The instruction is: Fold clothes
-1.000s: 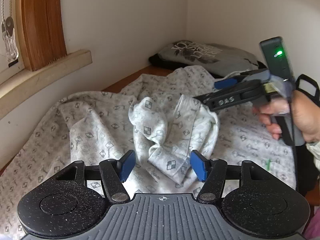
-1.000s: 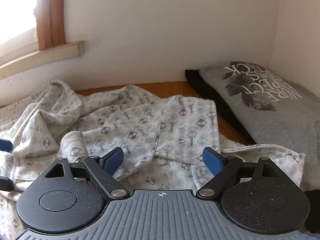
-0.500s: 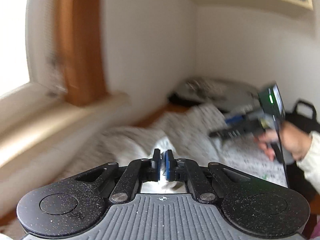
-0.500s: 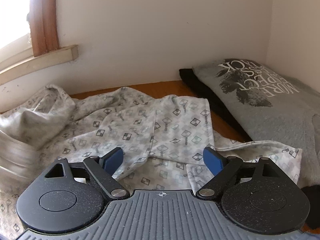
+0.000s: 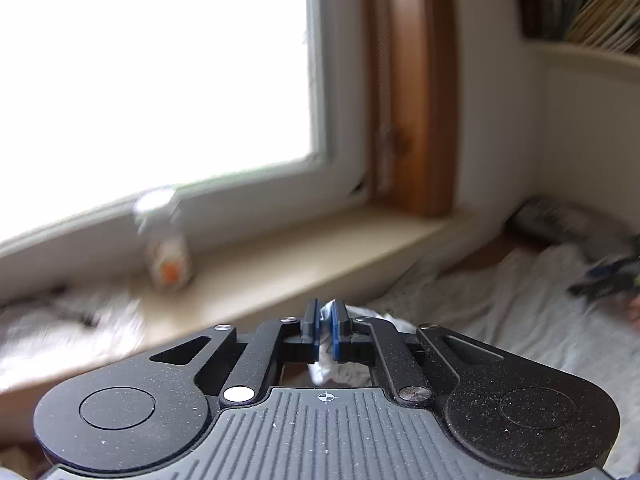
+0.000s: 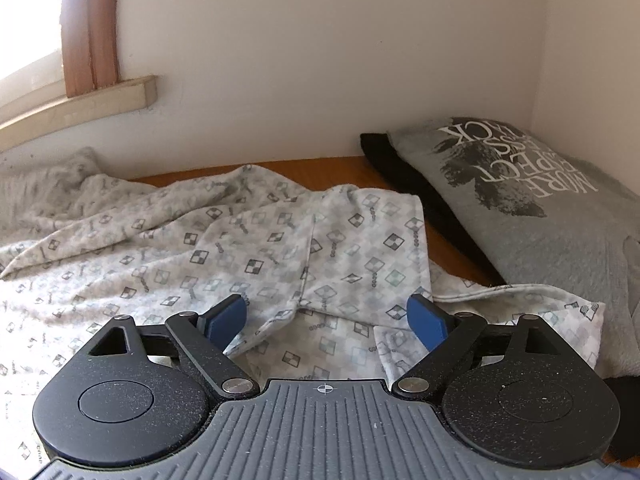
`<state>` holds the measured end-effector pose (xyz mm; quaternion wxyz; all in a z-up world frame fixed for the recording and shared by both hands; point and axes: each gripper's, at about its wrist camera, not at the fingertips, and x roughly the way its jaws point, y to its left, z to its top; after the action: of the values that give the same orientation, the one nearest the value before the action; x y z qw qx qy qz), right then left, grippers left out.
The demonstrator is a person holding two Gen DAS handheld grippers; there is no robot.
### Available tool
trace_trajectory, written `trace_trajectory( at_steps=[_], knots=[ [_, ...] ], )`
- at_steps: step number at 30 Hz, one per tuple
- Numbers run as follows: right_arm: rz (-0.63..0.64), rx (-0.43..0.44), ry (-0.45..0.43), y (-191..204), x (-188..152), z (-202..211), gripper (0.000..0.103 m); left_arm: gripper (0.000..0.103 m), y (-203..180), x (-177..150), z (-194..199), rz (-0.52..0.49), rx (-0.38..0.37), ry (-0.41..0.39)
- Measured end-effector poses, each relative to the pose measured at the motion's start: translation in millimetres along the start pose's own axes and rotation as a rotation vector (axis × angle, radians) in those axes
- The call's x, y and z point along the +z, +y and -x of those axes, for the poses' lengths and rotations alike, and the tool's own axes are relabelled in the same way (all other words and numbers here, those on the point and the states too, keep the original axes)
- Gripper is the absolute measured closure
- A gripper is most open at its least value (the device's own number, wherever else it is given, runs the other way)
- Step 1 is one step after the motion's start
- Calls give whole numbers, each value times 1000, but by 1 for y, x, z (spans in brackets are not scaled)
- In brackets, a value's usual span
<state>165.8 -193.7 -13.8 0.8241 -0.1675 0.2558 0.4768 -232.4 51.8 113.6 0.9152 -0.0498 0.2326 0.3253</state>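
A white garment with a grey diamond print (image 6: 248,248) lies spread and rumpled over the wooden surface. My left gripper (image 5: 325,334) is shut on a bunched fold of this patterned garment (image 5: 500,304), whose cloth shows between and below the blue pads; it is lifted and faces the window. The right gripper (image 6: 326,318) hovers open just above the garment's near part, its blue fingers (image 6: 428,322) wide apart with only flat cloth beneath them. In the left wrist view the right gripper (image 5: 604,276) is a dark blur at the far right.
A folded grey T-shirt with white lettering (image 6: 532,196) lies on a black garment (image 6: 420,184) in the right corner. A window sill (image 5: 288,256) carries a small bottle (image 5: 166,246). White walls close the back and right. A shelf with books (image 5: 600,12) is high on the right.
The left gripper closed on the raised bunch of patterned cloth, then rose and swung left toward the window, pulling the cloth along. The right gripper stayed open in place.
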Motion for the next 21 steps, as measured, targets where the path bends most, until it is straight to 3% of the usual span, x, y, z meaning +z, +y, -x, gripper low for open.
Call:
trace_trajectory(
  at_steps=[3, 6, 13, 17, 21],
  knots=[
    [7, -4, 2, 1, 0, 0, 16, 95, 4, -13, -11, 9, 36, 28],
    [11, -8, 3, 2, 0, 0, 15, 80, 2, -19, -17, 23, 26, 36],
    [13, -8, 5, 3, 1, -2, 15, 80, -22, -45, -30, 9, -49, 74],
    [13, -7, 8, 2, 2, -3, 14, 52, -34, -68, -43, 13, -90, 105],
    [-22, 12, 24, -4, 3, -7, 14, 48, -34, -80, -53, 15, -124, 126]
  ],
)
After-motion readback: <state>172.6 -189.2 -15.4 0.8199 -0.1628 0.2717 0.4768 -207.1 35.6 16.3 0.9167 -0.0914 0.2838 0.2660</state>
